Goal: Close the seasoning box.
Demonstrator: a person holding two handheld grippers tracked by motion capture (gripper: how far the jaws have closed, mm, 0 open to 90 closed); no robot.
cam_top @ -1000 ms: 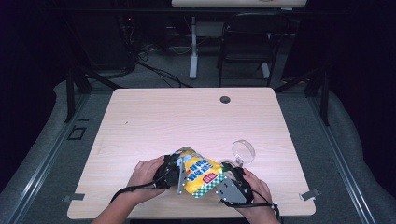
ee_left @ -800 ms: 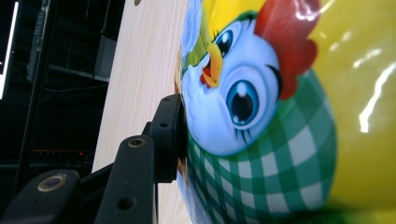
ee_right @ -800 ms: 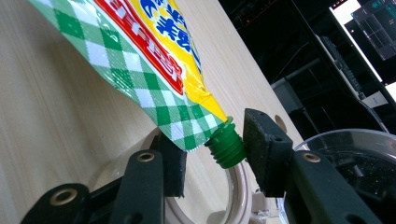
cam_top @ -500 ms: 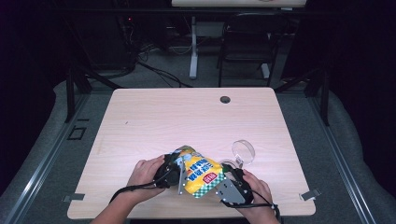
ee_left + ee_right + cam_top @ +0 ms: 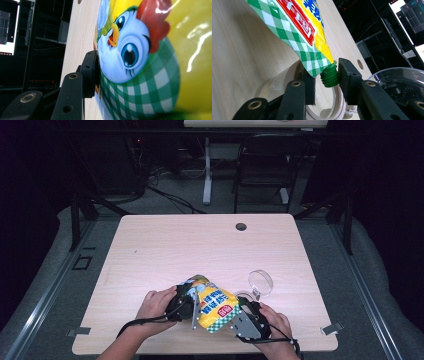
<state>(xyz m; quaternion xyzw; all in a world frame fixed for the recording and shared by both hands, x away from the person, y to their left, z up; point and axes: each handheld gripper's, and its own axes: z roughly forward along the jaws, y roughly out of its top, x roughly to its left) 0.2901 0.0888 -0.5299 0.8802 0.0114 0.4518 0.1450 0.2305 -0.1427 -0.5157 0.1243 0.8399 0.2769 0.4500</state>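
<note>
Two hand-held grippers working a spouted refill pouch over a wooden table (image 5: 150,250). In the high view the yellow-and-green-checked pouch (image 5: 212,304) is held near the table's front edge, between the left gripper (image 5: 186,304) and the right gripper (image 5: 246,316), each carried in one of the person's hands. Just beyond the right gripper a clear round dish (image 5: 261,283) stands tilted on the tabletop, and a grommet hole (image 5: 241,226) lies well apart near the far edge.

In the left gripper view one black jaw presses against the printed body of the pouch (image 5: 140,62), beside a cartoon chick face; the opposite jaw is hidden by the pouch, so a pinch on the pouch is likely but not confirmed. In the right gripper view the jaws stand to either side of the green threaded spout (image 5: 329,75): the right-hand pad touches it, while the other sits just behind the checked corner of the pouch (image 5: 297,27), so the grip appears closed on the spout. A pale ring (image 5: 329,110) lies on the table below, and the dish (image 5: 397,85) is at right.

Risks, as judged: the smooth film may slip from the left jaws; squeezing the body could force contents out of the spout onto the table; a sideways pull could knock the dish.
</note>
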